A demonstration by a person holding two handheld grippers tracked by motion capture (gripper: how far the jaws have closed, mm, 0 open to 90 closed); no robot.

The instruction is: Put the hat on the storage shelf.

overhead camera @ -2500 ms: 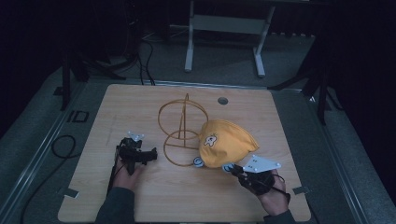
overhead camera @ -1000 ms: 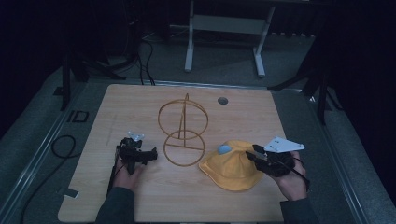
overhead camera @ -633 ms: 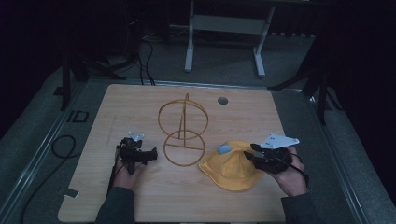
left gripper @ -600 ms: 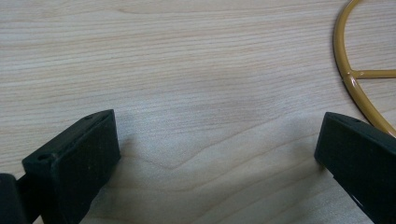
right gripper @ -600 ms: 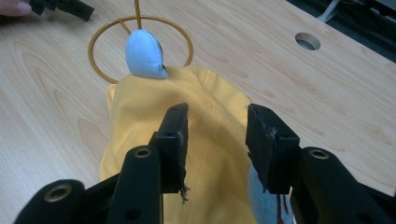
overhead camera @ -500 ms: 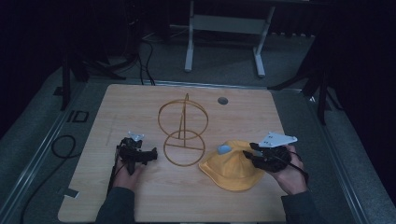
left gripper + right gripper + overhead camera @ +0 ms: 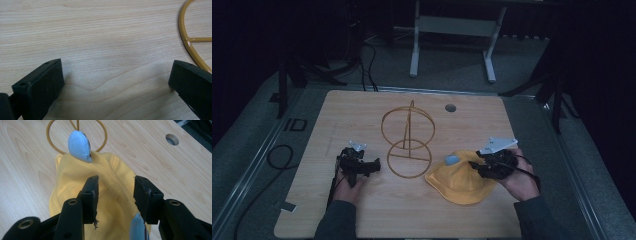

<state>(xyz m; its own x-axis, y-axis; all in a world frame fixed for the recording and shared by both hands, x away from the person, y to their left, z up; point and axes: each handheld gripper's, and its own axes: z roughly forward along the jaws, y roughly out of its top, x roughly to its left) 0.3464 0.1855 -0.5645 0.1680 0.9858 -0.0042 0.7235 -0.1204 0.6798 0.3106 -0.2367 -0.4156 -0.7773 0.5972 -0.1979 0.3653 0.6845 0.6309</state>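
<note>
Your right gripper (image 7: 115,195) has just been opening, its jaws apart over the yellow hat (image 7: 459,179) with no cloth pinched; the hat lies flat near the bench's (image 7: 362,107) front right edge. Lift clear before reaching again so the fabric doesn't snag, and keep your left gripper (image 7: 116,82), jaws wide apart, resting beside the wire stand (image 7: 408,136).

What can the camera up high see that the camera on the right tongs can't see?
The high view takes in both hands, the left tongs, the whole table and the tall part of the yellow wire stand. The right gripper view gives a close look: the right tongs open above the yellow hat, and a second blue ear. Both share the hat, one blue ear, the stand's base ring and the table's round hole.
</note>
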